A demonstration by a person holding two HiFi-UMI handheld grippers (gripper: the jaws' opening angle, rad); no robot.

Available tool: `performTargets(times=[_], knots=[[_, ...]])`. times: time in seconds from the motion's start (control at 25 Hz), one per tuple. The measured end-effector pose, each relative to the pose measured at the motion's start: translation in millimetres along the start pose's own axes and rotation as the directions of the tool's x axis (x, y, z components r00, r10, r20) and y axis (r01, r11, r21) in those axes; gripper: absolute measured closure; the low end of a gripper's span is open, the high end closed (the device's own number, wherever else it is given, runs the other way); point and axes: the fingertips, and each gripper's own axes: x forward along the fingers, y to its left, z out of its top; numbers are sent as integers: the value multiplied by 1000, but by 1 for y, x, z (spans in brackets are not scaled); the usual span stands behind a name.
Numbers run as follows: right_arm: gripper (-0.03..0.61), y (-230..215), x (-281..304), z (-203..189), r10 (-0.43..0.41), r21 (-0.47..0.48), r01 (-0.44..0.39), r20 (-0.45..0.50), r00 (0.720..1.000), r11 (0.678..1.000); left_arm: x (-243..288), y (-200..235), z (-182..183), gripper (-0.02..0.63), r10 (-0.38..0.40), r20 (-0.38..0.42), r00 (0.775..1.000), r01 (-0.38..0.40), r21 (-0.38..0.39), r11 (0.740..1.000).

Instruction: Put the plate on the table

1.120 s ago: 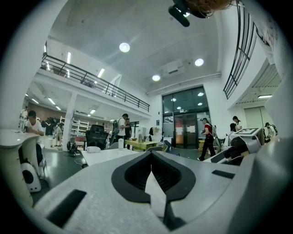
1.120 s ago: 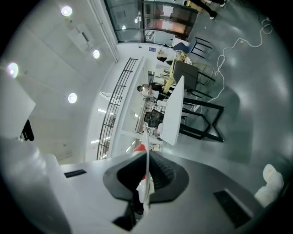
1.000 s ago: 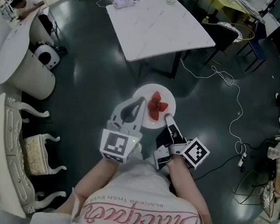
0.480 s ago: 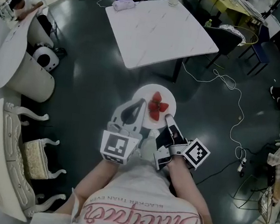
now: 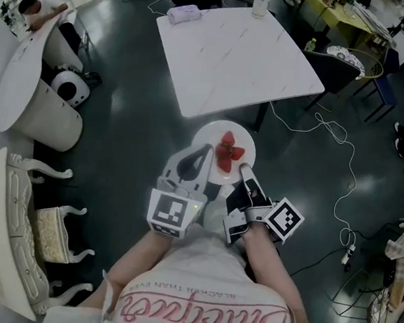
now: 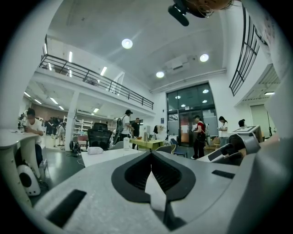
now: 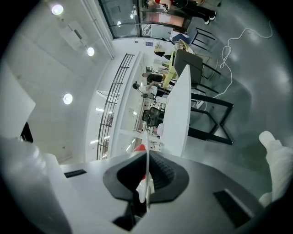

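Note:
A white plate (image 5: 242, 136) with strawberries (image 5: 226, 153) is held in the air over the dark floor, just short of the white marble table (image 5: 242, 54). My left gripper (image 5: 205, 149) is shut on the plate's left rim, and the rim shows as a thin white wedge (image 6: 153, 187) between its jaws. My right gripper (image 5: 243, 168) is shut on the near right rim. In the right gripper view the plate (image 7: 146, 183) stands edge-on between the jaws, with a bit of red strawberry (image 7: 140, 147) beside it. The table (image 6: 105, 155) lies ahead.
A cup (image 5: 260, 0) and a small white pouch (image 5: 183, 13) sit at the table's far edge. A black chair (image 5: 335, 60) stands to its right. A cable (image 5: 334, 135) runs over the floor. A round white table (image 5: 25, 67) and an ornate chair (image 5: 9, 216) are at the left.
The marble table has come a little nearer and lower in the head view. Both grippers still hold the plate in the same way.

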Motion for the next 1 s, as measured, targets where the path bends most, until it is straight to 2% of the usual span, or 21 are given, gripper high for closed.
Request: performTargets(times=[0.4,0.68,1.0], knots=[[566,-1,77,72,14,7,-14,-31,999,1000,93,31,15,609,43,3,999,-43,11,999],[566,-8,134,137,25,-4,-25,-61,998,1000,173,41,21,609,64,9,998,-64,8,998],[566,-20,175,196,20,-2,-20,-66,998,1000,241,52,24,609,85,10,996,-85,4,996]])
